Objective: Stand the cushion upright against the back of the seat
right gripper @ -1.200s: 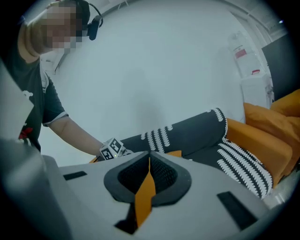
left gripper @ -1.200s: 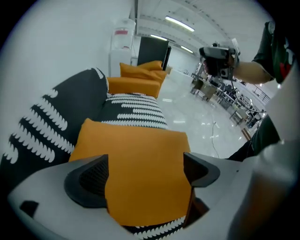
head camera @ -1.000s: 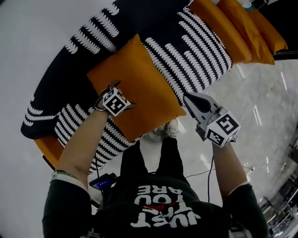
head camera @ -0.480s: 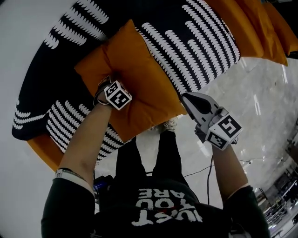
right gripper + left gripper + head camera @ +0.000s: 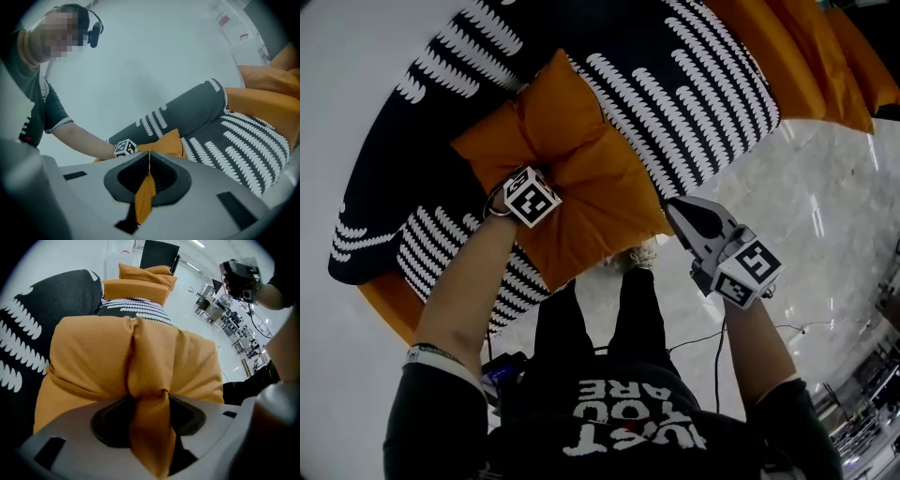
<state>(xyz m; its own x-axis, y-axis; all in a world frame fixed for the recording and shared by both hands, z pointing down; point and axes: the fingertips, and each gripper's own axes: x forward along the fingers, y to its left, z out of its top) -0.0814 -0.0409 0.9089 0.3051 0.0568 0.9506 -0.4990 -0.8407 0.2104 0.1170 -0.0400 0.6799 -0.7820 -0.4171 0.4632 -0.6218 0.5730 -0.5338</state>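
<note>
An orange cushion (image 5: 581,178) lies flat on the black-and-white patterned sofa seat (image 5: 694,84). My left gripper (image 5: 523,180) points steeply down into the cushion's middle. Its jaws have just been closing, and in the left gripper view (image 5: 147,399) they pinch a raised fold of the cushion (image 5: 93,357), which puckers around them. My right gripper (image 5: 669,204) is at the cushion's near right corner. In the right gripper view (image 5: 149,157) it is shut on a thin strip of that orange fabric (image 5: 171,143). The sofa's backrest (image 5: 403,141) curves behind the cushion.
More orange cushions (image 5: 806,56) lean at the sofa's far right end. White marble floor (image 5: 825,216) lies to the right of the sofa. The person's legs and a shoe (image 5: 642,255) stand at the sofa's front edge, below the cushion's near corner.
The left gripper sank into the cushion's middle and closed on a fold, so the fabric now bunches around it. The right gripper dropped a little, still at the corner.
</note>
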